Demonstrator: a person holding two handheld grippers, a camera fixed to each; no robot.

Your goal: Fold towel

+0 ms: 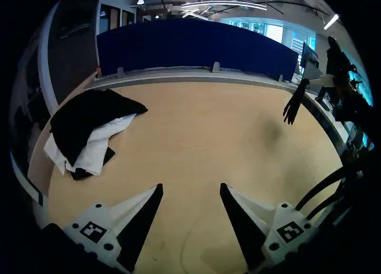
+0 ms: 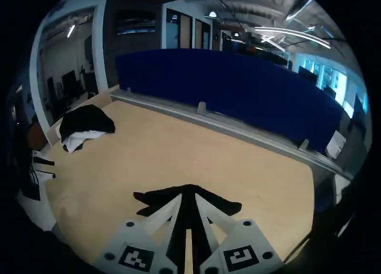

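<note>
The right hand-held gripper [image 2: 188,194] is pinched together on a small black cloth towel [image 2: 216,205] over the pale wooden surface [image 2: 157,155], the left hand-held gripper [image 1: 190,188] hangs with fingers apart, and a heap of black and white cloths [image 1: 88,131] lies near the far left edge before a dark blue partition [image 1: 190,47].

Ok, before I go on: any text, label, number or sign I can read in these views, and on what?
No readable words or numbers.
Square markers on the fingers of the left gripper and the right gripper: black-and-white patterns, no letters.
Black towel at the right gripper's tips: no tag visible.
Bright screens past the table's far edge: too blurred to read.
</note>
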